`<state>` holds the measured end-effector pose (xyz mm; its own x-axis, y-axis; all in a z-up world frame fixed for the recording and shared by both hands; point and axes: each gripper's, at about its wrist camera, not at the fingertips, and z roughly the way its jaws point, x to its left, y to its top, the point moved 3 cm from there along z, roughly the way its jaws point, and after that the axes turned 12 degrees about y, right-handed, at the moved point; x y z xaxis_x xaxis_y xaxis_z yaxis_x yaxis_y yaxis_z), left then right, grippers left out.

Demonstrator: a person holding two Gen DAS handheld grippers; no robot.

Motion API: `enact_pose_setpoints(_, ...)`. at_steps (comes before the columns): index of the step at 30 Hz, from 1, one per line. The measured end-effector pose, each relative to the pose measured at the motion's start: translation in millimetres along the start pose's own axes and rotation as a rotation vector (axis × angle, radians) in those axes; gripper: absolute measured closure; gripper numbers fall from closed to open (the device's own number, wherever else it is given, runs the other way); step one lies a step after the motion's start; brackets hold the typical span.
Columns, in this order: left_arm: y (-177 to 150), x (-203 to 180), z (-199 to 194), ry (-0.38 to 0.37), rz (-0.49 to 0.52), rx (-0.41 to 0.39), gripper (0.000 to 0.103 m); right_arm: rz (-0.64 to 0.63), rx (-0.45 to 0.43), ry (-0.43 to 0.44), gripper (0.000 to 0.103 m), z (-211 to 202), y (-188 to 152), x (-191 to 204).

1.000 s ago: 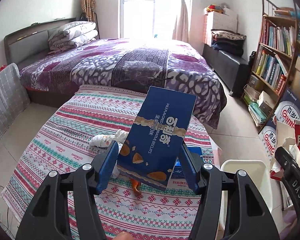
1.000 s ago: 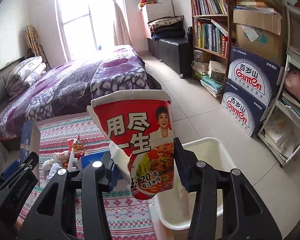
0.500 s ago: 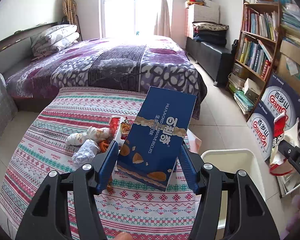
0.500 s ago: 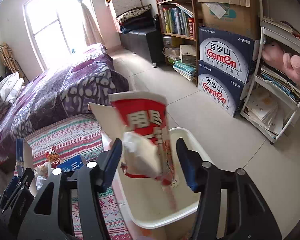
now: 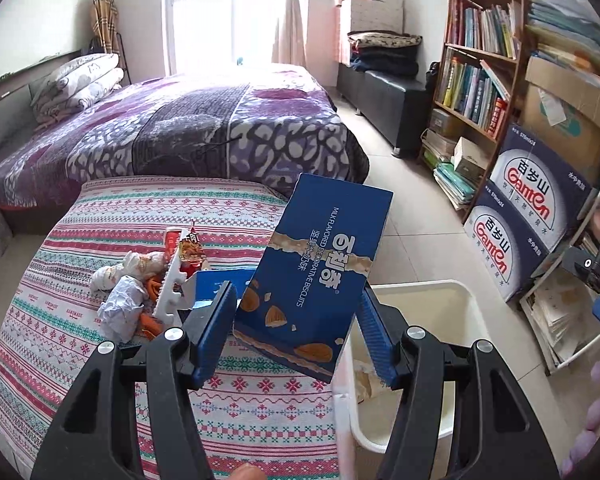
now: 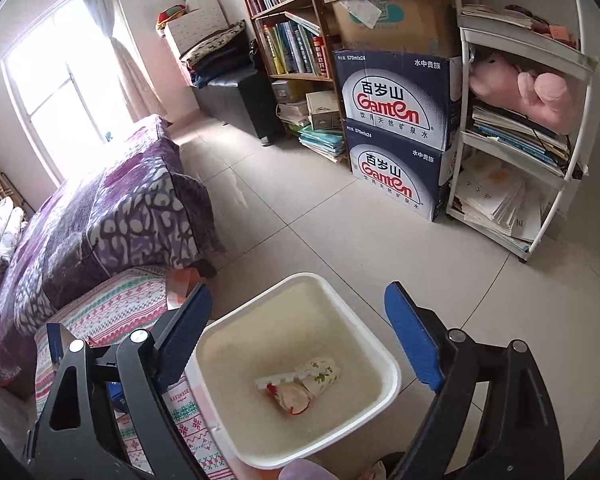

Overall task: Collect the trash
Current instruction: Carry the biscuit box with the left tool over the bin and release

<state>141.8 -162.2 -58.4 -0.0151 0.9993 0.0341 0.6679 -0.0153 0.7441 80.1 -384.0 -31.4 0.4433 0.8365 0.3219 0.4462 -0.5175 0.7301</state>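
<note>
My left gripper [image 5: 296, 328] is shut on a blue biscuit box [image 5: 320, 268] and holds it upright over the table's right edge, next to the white bin [image 5: 460, 300]. My right gripper [image 6: 300, 340] is open and empty, directly above the white bin [image 6: 384, 356]. The red noodle cup [image 6: 292, 398] lies at the bin's bottom beside a small wrapper [image 6: 320, 372]. A pile of trash [image 5: 148, 284], with crumpled paper, a red wrapper and a blue carton, lies on the patterned tablecloth [image 5: 80, 344].
A bed with a purple quilt [image 5: 204, 128] stands behind the table. A bookshelf [image 5: 480, 80] and stacked Ganten boxes [image 6: 400, 128] line the right wall. A white rack [image 6: 524, 132] holds papers and a pink plush. Tiled floor [image 6: 320, 220] lies between bed and shelves.
My right gripper opened and dropped the red noodle cup into the bin. My left gripper swung right towards the bin with the blue box still in it.
</note>
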Motion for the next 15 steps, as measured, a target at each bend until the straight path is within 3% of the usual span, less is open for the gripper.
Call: enact_pose_setpoints(15,-5.5,-56.6,-5.7,-0.156,0.058,0.064,0.043,0.104,-0.045,-0.046,0.014,-14.8,16.6,-43.6)
